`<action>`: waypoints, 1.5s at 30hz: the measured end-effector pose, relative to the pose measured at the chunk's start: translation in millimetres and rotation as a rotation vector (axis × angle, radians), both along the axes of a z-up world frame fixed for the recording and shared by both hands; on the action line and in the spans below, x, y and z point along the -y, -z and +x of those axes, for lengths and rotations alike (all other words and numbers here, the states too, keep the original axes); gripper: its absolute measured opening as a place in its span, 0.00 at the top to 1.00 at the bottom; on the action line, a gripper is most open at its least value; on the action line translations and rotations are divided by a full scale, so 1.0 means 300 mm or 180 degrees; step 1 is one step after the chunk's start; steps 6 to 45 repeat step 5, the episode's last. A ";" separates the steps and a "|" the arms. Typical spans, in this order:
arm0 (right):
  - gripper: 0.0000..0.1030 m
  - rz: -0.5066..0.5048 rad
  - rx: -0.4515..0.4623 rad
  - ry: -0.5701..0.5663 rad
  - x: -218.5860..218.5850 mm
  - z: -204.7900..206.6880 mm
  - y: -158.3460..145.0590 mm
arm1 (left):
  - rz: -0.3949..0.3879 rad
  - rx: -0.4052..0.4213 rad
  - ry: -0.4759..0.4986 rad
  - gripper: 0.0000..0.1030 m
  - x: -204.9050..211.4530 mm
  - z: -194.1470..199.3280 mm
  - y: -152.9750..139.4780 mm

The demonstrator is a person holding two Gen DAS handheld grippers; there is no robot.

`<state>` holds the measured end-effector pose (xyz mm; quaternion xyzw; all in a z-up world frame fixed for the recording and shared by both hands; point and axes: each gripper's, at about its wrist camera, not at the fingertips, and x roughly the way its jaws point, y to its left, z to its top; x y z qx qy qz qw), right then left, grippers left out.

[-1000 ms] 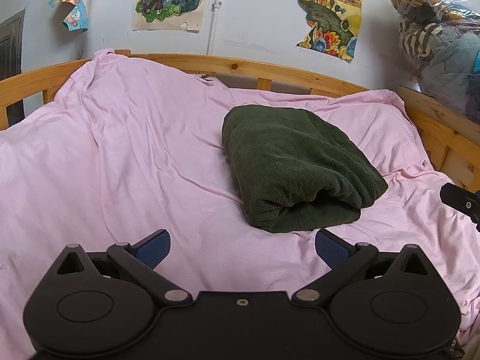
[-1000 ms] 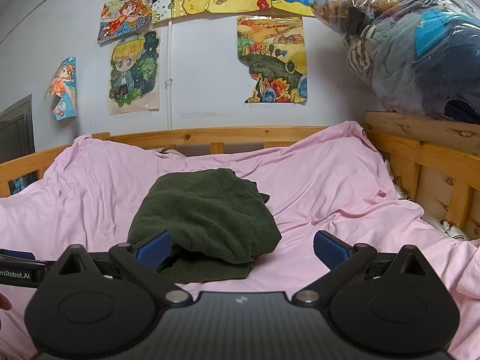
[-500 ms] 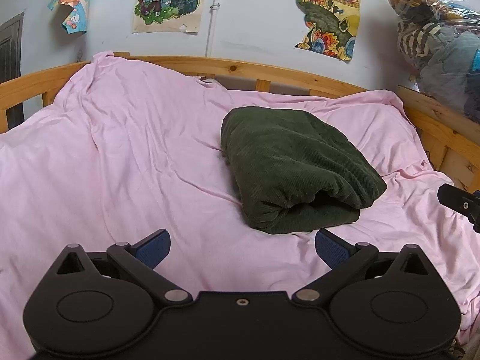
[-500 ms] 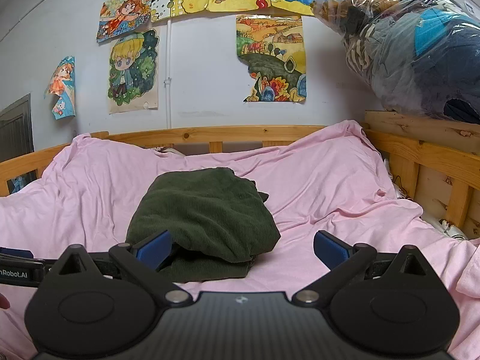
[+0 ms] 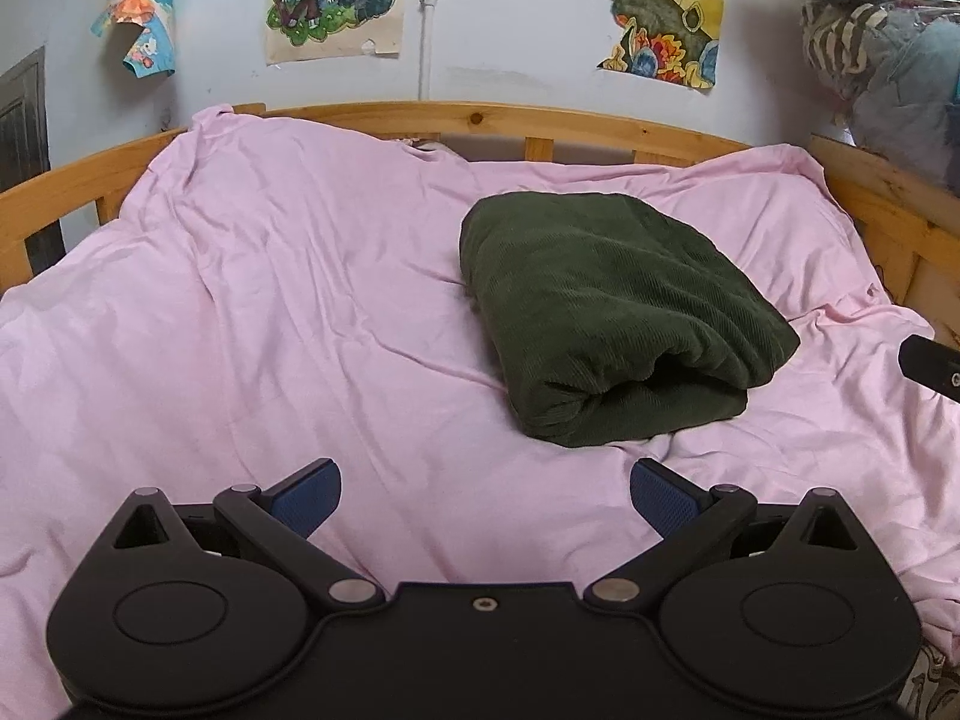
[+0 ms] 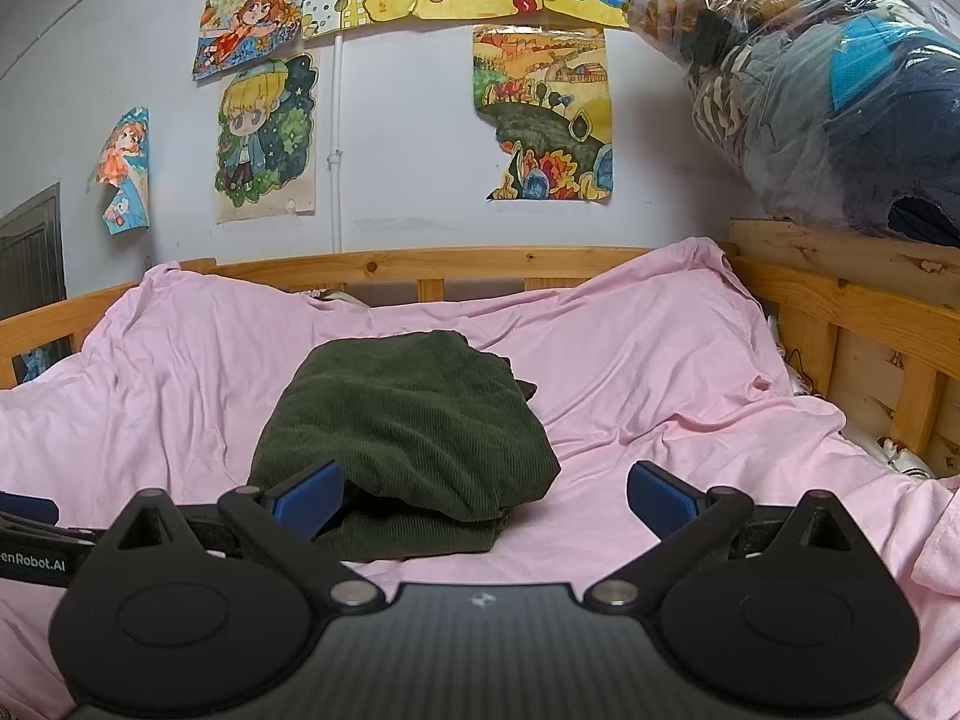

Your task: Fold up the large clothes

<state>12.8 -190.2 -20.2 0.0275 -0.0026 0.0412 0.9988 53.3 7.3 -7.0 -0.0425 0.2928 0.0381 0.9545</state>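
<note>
Your folded dark green corduroy garment [image 5: 612,312] lies on the pink sheet [image 5: 270,312] of the wooden-railed bed [image 5: 492,118], right of the middle and nearer the far rail than your hands. Its long axis runs from the far rail toward the near edge, angled slightly right, with the layered open fold facing you. Your left hand-held gripper [image 5: 485,495] hovers spread wide and empty short of it. Your right hand-held gripper [image 6: 483,495] is likewise wide apart, gripping nothing, just before the bundle's near end.

right gripper [image 6: 483,495]: jaws spread wide, empty | green corduroy garment [image 6: 402,429]: folded, on pink sheet [image 6: 660,372] | left fingertip possibly touching it
</note>
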 end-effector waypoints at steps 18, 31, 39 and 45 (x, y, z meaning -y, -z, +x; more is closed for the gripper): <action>0.00 -0.0002 -0.0005 0.0002 0.001 0.003 0.002 | -0.0014 -0.0033 -0.0047 0.01 -0.007 0.000 0.006; 0.00 -0.0002 -0.0005 0.0002 0.001 0.003 0.002 | -0.0014 -0.0033 -0.0047 0.01 -0.007 0.000 0.006; 0.00 -0.0002 -0.0005 0.0002 0.001 0.003 0.002 | -0.0014 -0.0033 -0.0047 0.01 -0.007 0.000 0.006; 0.00 -0.0002 -0.0005 0.0002 0.001 0.003 0.002 | -0.0014 -0.0033 -0.0047 0.01 -0.007 0.000 0.006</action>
